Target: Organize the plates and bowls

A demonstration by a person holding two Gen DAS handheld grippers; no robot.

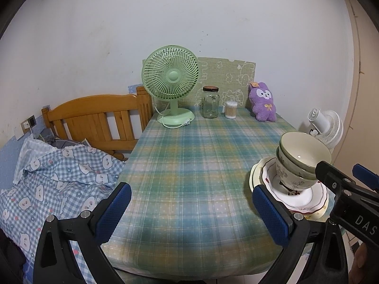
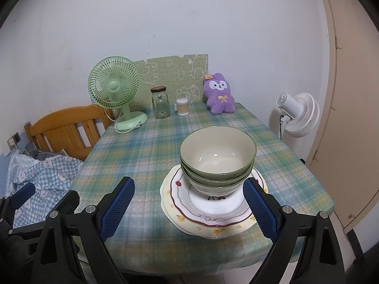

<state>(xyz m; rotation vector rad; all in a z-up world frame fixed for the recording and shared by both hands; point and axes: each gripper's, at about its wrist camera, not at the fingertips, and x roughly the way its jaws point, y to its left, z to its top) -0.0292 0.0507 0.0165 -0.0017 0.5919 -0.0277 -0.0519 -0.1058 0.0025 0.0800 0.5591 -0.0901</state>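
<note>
Both pairs of jaws stand wide apart and hold nothing: the left gripper (image 1: 191, 213) hangs over the near edge of the table with only cloth between its blue pads, and the right gripper (image 2: 189, 207) sits just in front of the crockery, its pads flanking the near side of the pile without touching it. The table (image 2: 146, 146), covered in a green-and-blue plaid cloth, carries the task's things near its front right part. Largest is the cream scalloped plate with small yellow flowers (image 2: 220, 230), lying flat at the bottom; on it rests the white scalloped plate with a dark red rim line and a red flower (image 2: 201, 209). In the middle of that plate stands the white flower-patterned ceramic bowl (image 2: 213, 189), with two green-rimmed cream bowls (image 2: 218, 153) nested inside it, upright and fairly even. Judged from this, the sorting looks finished or close to it: plates together below, bowls together above, and no loose dish in either view. What may remain is moving or squaring the pile; whether more is meant, I cannot tell.
</note>
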